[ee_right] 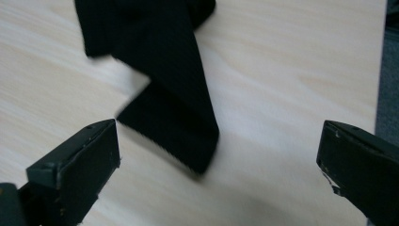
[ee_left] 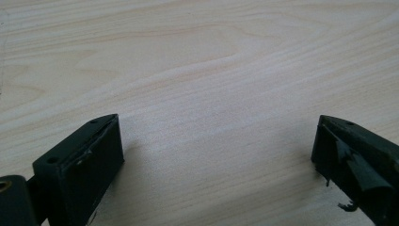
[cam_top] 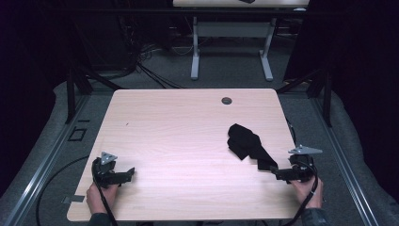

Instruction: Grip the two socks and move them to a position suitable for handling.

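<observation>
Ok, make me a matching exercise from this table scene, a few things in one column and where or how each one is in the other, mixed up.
Things:
1. left tongs
2. right tongs
3. black cloth
4. round grommet

Place or state:
A. bunched on the table's right half, one end stretching toward the near edge
B. set into the tabletop near the far edge
C. open above bare wood at the near left
D. open, the cloth's near end lying between the jaws

Pairs: 1-C, 2-D, 3-A, 4-B
</observation>
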{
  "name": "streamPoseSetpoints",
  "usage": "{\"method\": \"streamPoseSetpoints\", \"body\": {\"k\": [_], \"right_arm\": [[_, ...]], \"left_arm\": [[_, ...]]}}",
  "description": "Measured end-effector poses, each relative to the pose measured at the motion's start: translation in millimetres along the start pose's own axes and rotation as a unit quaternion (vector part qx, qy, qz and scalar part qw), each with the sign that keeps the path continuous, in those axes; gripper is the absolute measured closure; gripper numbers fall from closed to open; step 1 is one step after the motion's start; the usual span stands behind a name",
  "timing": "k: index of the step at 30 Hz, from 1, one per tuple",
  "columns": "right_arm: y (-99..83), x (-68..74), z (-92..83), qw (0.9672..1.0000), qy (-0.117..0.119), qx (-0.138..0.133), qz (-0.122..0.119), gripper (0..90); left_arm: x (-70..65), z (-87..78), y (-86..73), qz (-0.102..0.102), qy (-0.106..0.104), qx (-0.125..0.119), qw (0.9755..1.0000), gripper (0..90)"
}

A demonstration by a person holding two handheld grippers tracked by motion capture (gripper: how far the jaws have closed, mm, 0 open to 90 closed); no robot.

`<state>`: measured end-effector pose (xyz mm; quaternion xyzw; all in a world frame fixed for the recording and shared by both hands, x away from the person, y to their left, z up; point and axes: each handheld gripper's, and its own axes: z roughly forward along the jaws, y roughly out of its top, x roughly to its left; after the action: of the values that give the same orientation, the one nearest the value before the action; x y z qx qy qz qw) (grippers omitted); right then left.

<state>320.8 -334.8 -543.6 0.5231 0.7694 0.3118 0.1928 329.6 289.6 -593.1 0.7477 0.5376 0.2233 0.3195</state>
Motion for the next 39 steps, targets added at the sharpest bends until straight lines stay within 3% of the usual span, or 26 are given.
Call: {"method": "streamPoseSetpoints", "body": {"k": [1, 2, 4, 9, 10, 13, 16, 18, 21, 30, 39], "right_arm": [[0.0, 0.0, 0.0, 1.0000, 0.000, 0.000, 0.000, 0.0], [18.7, 6.3, 4.2, 0.9999, 0.001, 0.002, -0.017, 0.0], [30.8, 9.8, 9.9, 0.9997, 0.008, 0.010, -0.023, 2.7], [55.0, 14.4, 32.4, 0.9987, 0.033, 0.034, -0.016, 26.3], [58.8, 16.1, 39.3, 0.9984, 0.029, 0.044, -0.018, 30.3], [62.5, 19.2, 55.5, 0.9967, 0.022, 0.076, -0.016, 41.0], [62.0, 20.6, 62.2, 0.9957, 0.022, 0.089, -0.015, 57.1], [62.3, 21.7, 61.8, 0.9953, 0.014, 0.095, -0.017, 69.9], [62.9, 20.7, 56.7, 0.9964, 0.014, 0.082, -0.016, 82.0], [79.3, 27.0, 27.5, 0.9987, 0.016, 0.039, -0.029, 83.8], [103.9, 46.2, -4.4, 0.9969, 0.029, 0.000, -0.073, 83.9]], "left_arm": [[0.0, 0.0, 0.0, 0.000, 0.000, 0.000, 1.0000, 2.3], [-0.2, 0.1, 0.0, -0.001, 0.000, -0.001, 1.0000, 2.3], [-0.2, 0.1, 0.0, -0.001, 0.000, -0.001, 1.0000, 2.3], [0.0, 0.0, 0.0, 0.000, 0.000, 0.000, 1.0000, 2.3], [0.0, 0.0, 0.0, 0.000, 0.000, 0.000, 1.0000, 2.3], [0.1, 0.0, 0.0, 0.000, 0.000, 0.000, 1.0000, 2.3], [-0.2, 0.1, 0.0, -0.002, 0.000, -0.001, 1.0000, 2.3], [0.0, 0.0, 0.0, 0.000, 0.000, 0.000, 1.0000, 2.3], [0.0, 0.0, 0.0, 0.000, 0.000, 0.000, 1.0000, 2.3], [0.0, 0.0, 0.0, 0.000, 0.000, 0.000, 1.0000, 2.3], [-0.1, 0.0, 0.0, -0.002, 0.000, -0.001, 1.0000, 2.4]]}}
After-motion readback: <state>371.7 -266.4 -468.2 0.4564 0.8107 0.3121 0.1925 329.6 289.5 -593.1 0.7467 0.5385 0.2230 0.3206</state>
